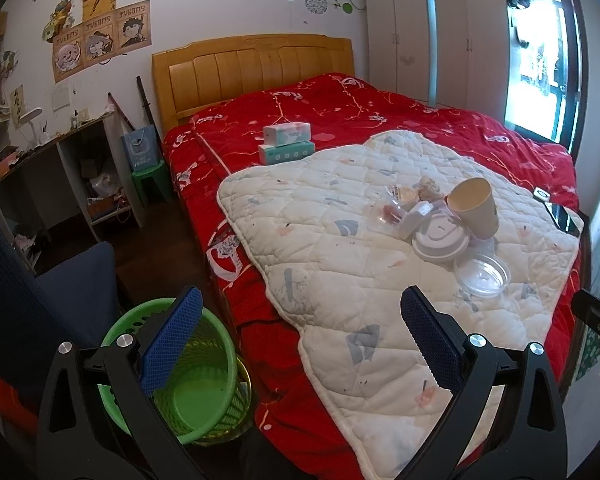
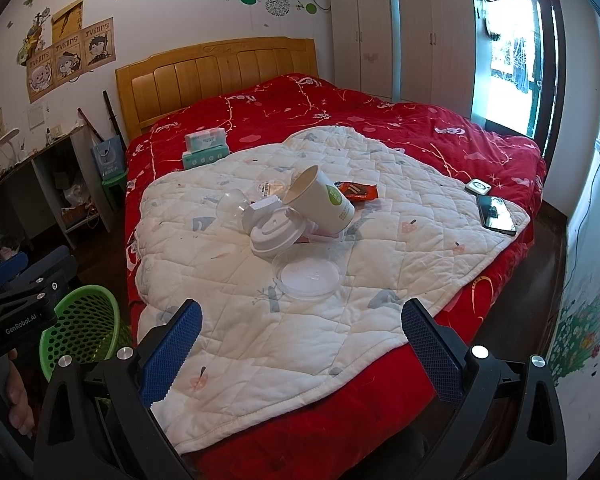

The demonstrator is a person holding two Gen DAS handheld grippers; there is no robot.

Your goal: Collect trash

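Observation:
A heap of trash lies on the white quilt [image 1: 340, 248] [image 2: 228, 300]: a tipped paper cup [image 1: 476, 208] [image 2: 324, 200], a white lid [image 1: 440, 240] [image 2: 274, 238], a clear plastic lid [image 1: 482, 274] [image 2: 308, 274], a red snack wrapper [image 2: 358, 191] and crumpled clear packaging [image 1: 396, 210]. A green mesh bin [image 1: 196, 392] [image 2: 82, 328] stands on the floor by the bed's near left corner. My left gripper [image 1: 300, 336] is open above the bin and the quilt edge, holding nothing. My right gripper [image 2: 300, 344] is open over the quilt's near edge, short of the heap.
Two tissue packs [image 1: 287, 142] [image 2: 205, 148] are stacked on the red bedspread. A phone [image 2: 496, 214] and a small white device [image 2: 478, 187] lie at the quilt's right edge. A dark chair [image 1: 60, 292] stands left of the bin. A desk [image 1: 40, 168] lines the left wall.

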